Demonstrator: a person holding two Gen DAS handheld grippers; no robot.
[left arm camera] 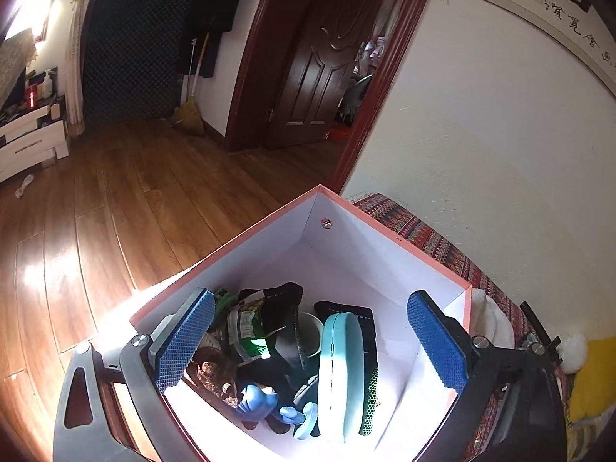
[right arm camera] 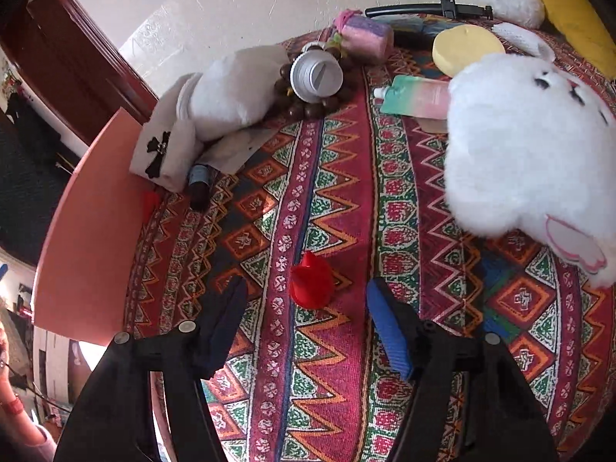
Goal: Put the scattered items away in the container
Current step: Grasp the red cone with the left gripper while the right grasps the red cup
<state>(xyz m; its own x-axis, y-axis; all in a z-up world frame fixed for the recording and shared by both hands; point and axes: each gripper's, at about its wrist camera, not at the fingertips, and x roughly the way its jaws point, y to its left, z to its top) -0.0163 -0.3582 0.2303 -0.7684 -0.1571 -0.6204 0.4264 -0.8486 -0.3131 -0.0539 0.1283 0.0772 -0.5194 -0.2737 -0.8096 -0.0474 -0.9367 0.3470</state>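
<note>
My left gripper point(left arm camera: 309, 303) hangs open over the pink box point(left arm camera: 389, 231) with white inner walls, nothing between its blue pads. Inside the box lie a light blue case point(left arm camera: 340, 369), black socks point(left arm camera: 348, 310), a green snack packet point(left arm camera: 246, 327), a blue toy point(left arm camera: 256, 400) and other small items. My right gripper point(right arm camera: 306, 288) points down at the patterned cloth point(right arm camera: 331, 365), open, with a small red object point(right arm camera: 311, 285) lying between the fingers, apart from both. The box's pink outer wall point(right arm camera: 88, 231) stands at the left of that view.
Scattered on the cloth are a white plush rabbit point(right arm camera: 527, 154), folded white clothing point(right arm camera: 227, 92), a white ribbed cap point(right arm camera: 315, 75) on brown beads, a pastel pouch point(right arm camera: 417, 96), a yellow round sponge point(right arm camera: 466, 48), a pink-purple bundle point(right arm camera: 365, 36), a small dark bottle point(right arm camera: 199, 186). Wood floor point(left arm camera: 115, 211) lies left of the box.
</note>
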